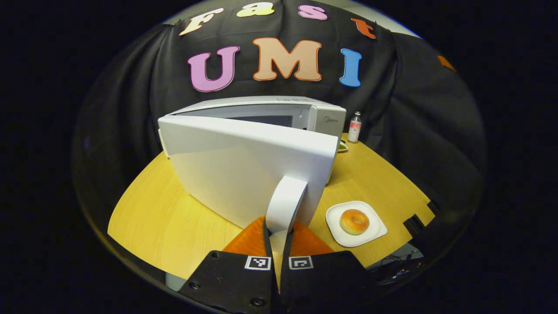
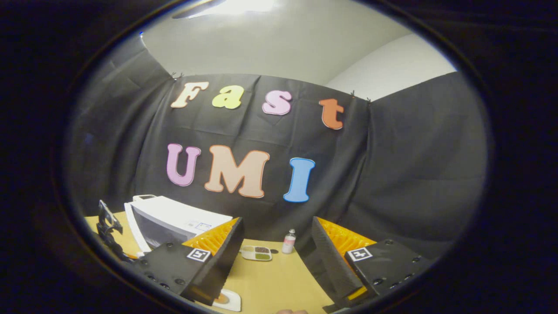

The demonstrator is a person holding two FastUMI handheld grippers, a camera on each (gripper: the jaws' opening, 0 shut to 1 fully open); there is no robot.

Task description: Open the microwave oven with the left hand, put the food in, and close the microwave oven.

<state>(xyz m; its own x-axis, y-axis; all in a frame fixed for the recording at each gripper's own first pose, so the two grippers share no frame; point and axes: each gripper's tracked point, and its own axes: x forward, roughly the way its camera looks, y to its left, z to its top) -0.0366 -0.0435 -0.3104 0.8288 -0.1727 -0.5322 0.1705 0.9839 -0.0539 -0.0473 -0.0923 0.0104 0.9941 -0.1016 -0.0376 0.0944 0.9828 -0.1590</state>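
Note:
The white microwave [image 1: 279, 111] stands on the wooden table [image 1: 174, 218] with its door [image 1: 244, 174] swung partly open towards me. My left gripper [image 1: 279, 229] is shut on the door's white handle [image 1: 285, 203], which runs down between its orange fingers. A bagel [image 1: 354, 221] lies on a white square plate [image 1: 374, 233] to the right of the door. In the right gripper view my right gripper [image 2: 274, 257] hangs open and holds nothing, above the table. The microwave [image 2: 183, 220] stands at its left, the plate's [image 2: 229, 301] edge below the left finger.
A small bottle [image 1: 355, 127] stands at the back right of the table, also seen as the bottle [image 2: 288, 241] between the right fingers. A small dish with dark and green contents [image 2: 256, 253] lies beside it. The left gripper [image 2: 107, 224] is far left.

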